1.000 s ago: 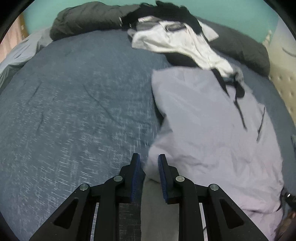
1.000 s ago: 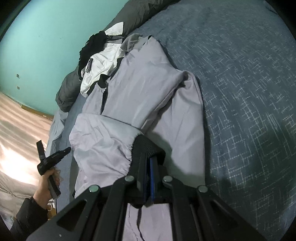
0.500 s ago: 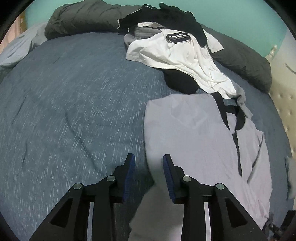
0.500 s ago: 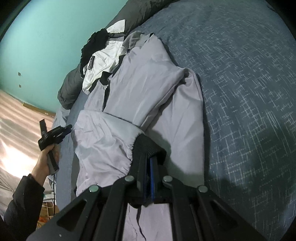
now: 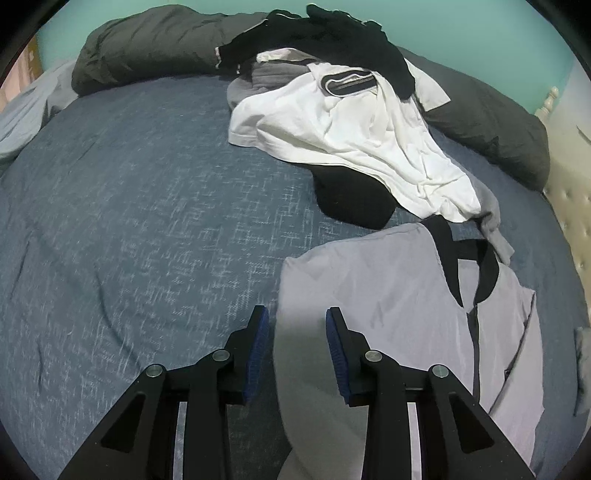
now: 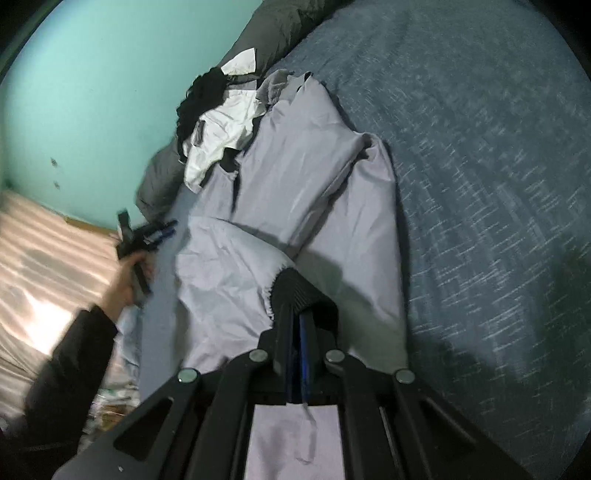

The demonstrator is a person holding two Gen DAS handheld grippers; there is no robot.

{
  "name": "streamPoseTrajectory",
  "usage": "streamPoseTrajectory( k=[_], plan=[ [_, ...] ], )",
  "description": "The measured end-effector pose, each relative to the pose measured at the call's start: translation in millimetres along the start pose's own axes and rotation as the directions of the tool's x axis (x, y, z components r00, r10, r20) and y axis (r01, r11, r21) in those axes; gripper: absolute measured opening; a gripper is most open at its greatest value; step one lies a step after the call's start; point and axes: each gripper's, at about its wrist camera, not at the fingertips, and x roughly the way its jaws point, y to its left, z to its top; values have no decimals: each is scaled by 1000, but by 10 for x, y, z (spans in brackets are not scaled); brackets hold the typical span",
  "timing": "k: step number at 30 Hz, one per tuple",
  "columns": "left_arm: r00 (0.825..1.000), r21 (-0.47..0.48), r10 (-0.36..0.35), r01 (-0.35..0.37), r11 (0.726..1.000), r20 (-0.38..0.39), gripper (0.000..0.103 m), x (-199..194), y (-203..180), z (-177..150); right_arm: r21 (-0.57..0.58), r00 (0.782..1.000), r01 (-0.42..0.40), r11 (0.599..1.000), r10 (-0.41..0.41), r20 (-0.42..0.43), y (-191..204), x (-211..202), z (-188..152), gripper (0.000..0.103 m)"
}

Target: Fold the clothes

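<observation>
From the left wrist view, the left gripper [image 5: 297,334] pointed steeply down over the bed [image 5: 147,229], its blue-padded fingers [image 5: 258,339] standing partly apart with nothing pinched; the pale edge of the jacket [image 5: 388,295] lay below the gap, untouched by the pads. The jacket, a smooth lilac-grey shell with a black collar and dark front zip, lay flat on the right of the bed with its long axis running away from the camera, collar at the far end. Just beyond the collar lay a crumpled white shirt [image 5: 351,133] and a black garment [image 5: 325,33], with a dark grey duvet [image 5: 155,44] rolled along the far edge.

From the right wrist view, the right gripper [image 6: 297,325] angled down, fingers closed tight on the jacket's ribbed black cuff [image 6: 295,288], the wrinkled sleeve [image 6: 221,266] folded across the body. At the left, a hand [image 6: 129,280] in a dark sleeve gripped the other tool beside the bed, blurred. The bedcover was a blue weave flecked with white.
</observation>
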Motion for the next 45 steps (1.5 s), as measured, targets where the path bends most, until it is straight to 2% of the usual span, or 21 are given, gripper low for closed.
streamPoseTrajectory(
  k=[9, 11, 12, 17, 18, 19, 20, 23, 28, 31, 36, 38, 42, 45],
  plan=[
    [1000, -41, -10, 10, 999, -7, 35, 151, 40, 108, 6, 1000, 15, 1000, -15, -27, -115, 111, -29, 2],
    [1000, -59, -23, 22, 998, -7, 38, 188, 49, 167, 0, 999, 20, 1000, -20, -26, -114, 115, -29, 3],
    [1000, -61, -24, 23, 998, -10, 41, 217, 40, 190, -1, 999, 21, 1000, -21, -27, -115, 123, -26, 3],
    [999, -76, -19, 16, 997, -40, 40, 438, 40, 274, 0, 999, 23, 1000, -23, -26, -132, 152, -2, 3],
    [999, -79, -21, 17, 997, -42, 38, 469, 50, 284, -1, 999, 24, 1000, -24, -26, -132, 152, 0, 2],
    [999, -76, -20, 17, 997, -44, 21, 493, 52, 287, -4, 999, 26, 1000, -26, -26, -127, 154, 2, 3],
    [999, -71, -20, 17, 997, -44, 12, 511, 53, 286, -9, 999, 30, 1000, -30, -26, -121, 154, 2, 3],
    [999, -56, -18, 15, 998, -43, 3, 561, 57, 285, -21, 999, 37, 999, -38, -26, -106, 155, -3, 3],
    [1000, -72, 27, -27, 997, 4, 2, 523, 86, 322, -39, 999, 37, 999, -38, -34, -62, 172, -18, 3],
    [1000, -124, 9, -8, 992, 5, 2, 536, 151, 362, -50, 998, 50, 997, -52, -37, -51, 173, -34, 3],
    [998, -110, -41, 45, 993, 37, 2, 458, 111, 453, -32, 997, 73, 997, -74, -33, -138, 130, -48, 3],
    [999, -102, -35, 39, 994, 39, 2, 416, 107, 476, -31, 996, 75, 997, -76, -36, -145, 118, -60, 3],
    [999, -100, -28, 32, 995, 40, 2, 240, 172, 378, -19, 996, 71, 997, -72, -47, -161, 130, -74, 3],
    [998, -88, -46, 48, 995, 31, 3, 39, 249, 191, 22, 998, 42, 999, -41, -51, -217, 114, -75, 3]
  ],
)
